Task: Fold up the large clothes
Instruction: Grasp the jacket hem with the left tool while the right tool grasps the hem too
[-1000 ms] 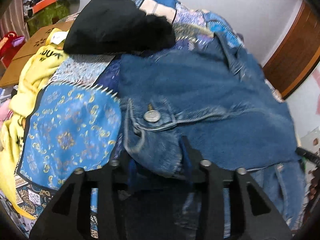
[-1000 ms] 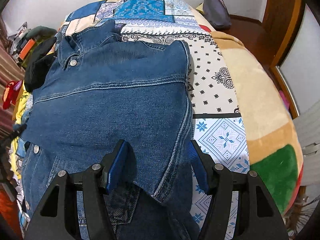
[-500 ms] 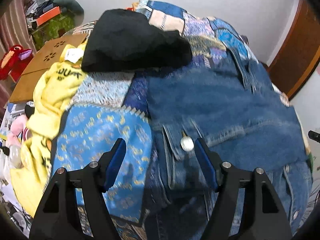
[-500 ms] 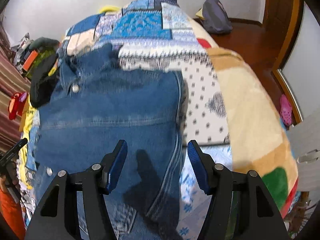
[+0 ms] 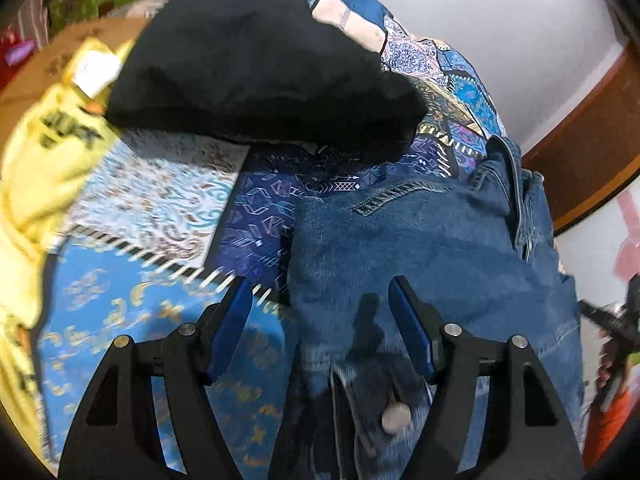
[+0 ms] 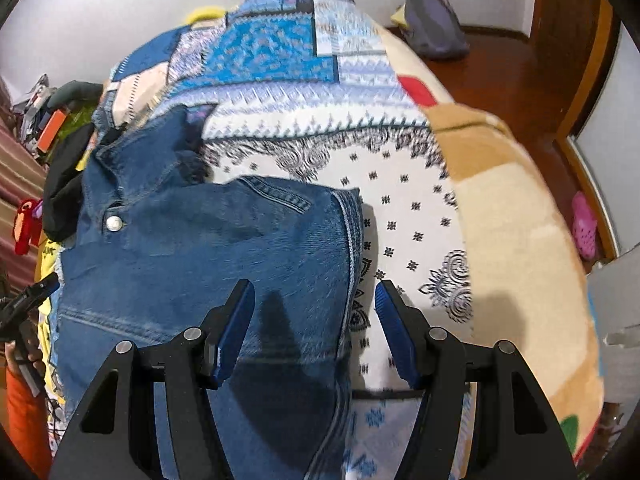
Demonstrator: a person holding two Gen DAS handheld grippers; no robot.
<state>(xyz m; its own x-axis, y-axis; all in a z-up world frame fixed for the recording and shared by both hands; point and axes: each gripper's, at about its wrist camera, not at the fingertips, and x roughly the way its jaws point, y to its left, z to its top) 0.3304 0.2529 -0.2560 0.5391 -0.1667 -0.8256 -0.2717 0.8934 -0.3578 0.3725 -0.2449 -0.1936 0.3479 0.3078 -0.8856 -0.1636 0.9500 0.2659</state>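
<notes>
We find the denim jacket (image 6: 208,264) lying flat on the bed, on the patchwork bedspread (image 6: 400,208), its collar toward the bed's far end. One snap button (image 6: 114,223) shows below the collar in the right wrist view; a second button (image 5: 395,413) shows low in the left wrist view.

We note the left gripper (image 5: 322,324) with jaws spread wide, holding nothing, above the jacket's left edge where denim meets the bedspread (image 5: 160,320). Its blue pads (image 5: 230,328) touch no cloth that we can see.

We note the right gripper (image 6: 316,328) likewise spread and empty, above the jacket's right edge; the seam of that edge runs between its fingers.

A black garment (image 5: 256,60) lies on the bed beyond the jacket's left side, just apart from it. A yellow garment (image 5: 36,168) lies at the bed's left edge, partly under the black one. A tan blanket (image 6: 520,260) covers the bed's right edge.
</notes>
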